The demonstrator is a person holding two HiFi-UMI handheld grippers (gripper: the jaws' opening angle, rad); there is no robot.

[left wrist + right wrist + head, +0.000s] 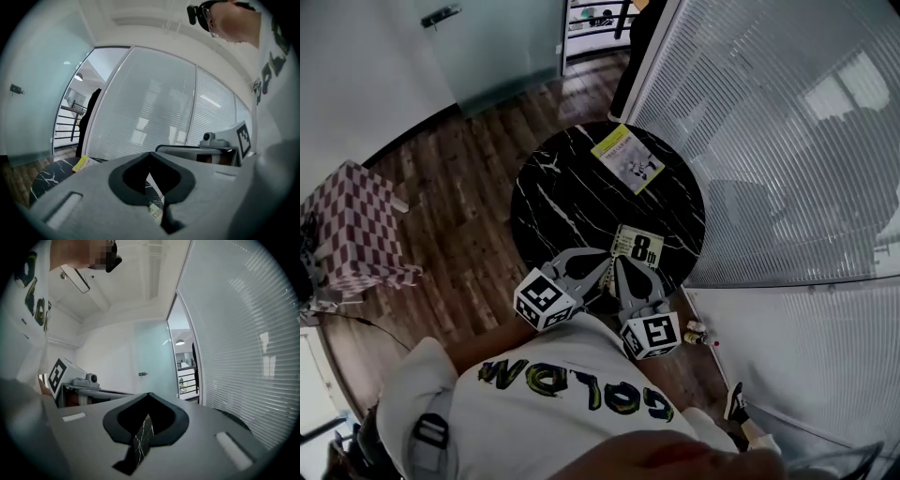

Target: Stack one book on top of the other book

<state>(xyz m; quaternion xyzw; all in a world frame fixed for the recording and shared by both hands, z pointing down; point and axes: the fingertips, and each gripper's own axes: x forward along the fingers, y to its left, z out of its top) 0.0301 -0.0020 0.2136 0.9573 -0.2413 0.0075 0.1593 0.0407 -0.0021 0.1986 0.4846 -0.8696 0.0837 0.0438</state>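
Two books lie apart on the round black marble table (572, 202). A yellow-and-white book (626, 157) rests at the far side; it also shows as a yellow book (80, 163) at the left of the left gripper view. A second book (637, 248), printed "8th", lies at the near edge. My left gripper (606, 266) and right gripper (621, 266) hover side by side just before that near book, pointing about level. Both are shut with nothing held. The left gripper (150, 154) and the right gripper (149, 395) show their jaws meeting at the tips.
A checkered red-and-white seat (356, 230) stands left of the table on the wood floor. A glass wall with blinds (787, 141) curves along the right. A doorway with a dark figure (633, 47) lies beyond the table. Small items (701, 333) sit on the floor near the wall.
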